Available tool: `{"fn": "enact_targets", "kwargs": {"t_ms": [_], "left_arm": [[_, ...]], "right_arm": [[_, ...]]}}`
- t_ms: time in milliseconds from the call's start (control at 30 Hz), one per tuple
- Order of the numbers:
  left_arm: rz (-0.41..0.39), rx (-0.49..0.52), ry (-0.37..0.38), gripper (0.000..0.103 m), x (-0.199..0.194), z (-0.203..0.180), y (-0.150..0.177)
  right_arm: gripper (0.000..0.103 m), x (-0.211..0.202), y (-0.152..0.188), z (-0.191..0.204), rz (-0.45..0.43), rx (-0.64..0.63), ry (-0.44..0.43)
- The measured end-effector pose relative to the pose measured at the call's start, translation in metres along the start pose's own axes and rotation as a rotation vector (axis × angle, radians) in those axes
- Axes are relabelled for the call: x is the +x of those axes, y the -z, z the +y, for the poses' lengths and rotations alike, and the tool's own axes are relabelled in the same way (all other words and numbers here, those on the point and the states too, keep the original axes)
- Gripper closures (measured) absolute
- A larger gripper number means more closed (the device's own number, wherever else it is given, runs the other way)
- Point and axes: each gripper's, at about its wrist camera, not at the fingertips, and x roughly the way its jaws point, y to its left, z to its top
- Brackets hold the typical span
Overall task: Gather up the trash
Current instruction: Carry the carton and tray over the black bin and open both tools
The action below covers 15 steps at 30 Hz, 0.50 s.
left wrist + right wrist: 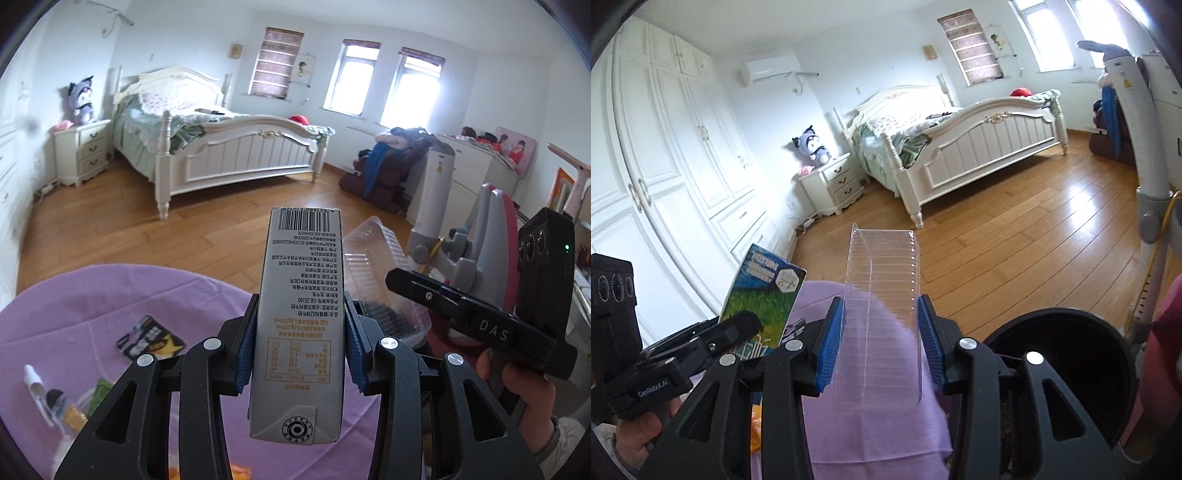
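The left gripper [300,350] is clamping a milk carton [300,321], and the right gripper [881,347] is pinching a clear plastic tray [881,314] beside the black bin [1067,365]. Neither is binned yet. Wrappers [149,338] are lying on the purple tablecloth [110,295], left behind. Both hands are pointing slightly downward.

- The milk carton [301,321] stands on end between blue pads, its grey back panel of small print facing the left wrist camera, barcode at the far end; its other face [764,306] is green and blue.
- The clear plastic tray [881,317], ribbed and see-through, juts lengthwise between blue pads.
- On the purple cloth [110,295] lies a black-and-yellow wrapper [149,338], flat, and near the left edge a blurred cluster, possibly more wrappers [62,402].
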Motion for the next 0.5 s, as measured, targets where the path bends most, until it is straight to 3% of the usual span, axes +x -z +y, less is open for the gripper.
{"fn": "enact_targets", "kwargs": {"t_ms": [267, 500], "left_arm": [[0.044, 0.04, 0.109, 0.062, 0.054, -0.058, 0.003], [0.122, 0.044, 0.158, 0.062, 0.1, -0.09, 0.016]], "right_arm": [[0.063, -0.006, 0.002, -0.059, -0.027, 0.017, 0.15], [0.063, -0.008, 0.022, -0.103, 0.015, 0.08, 0.209]]}}
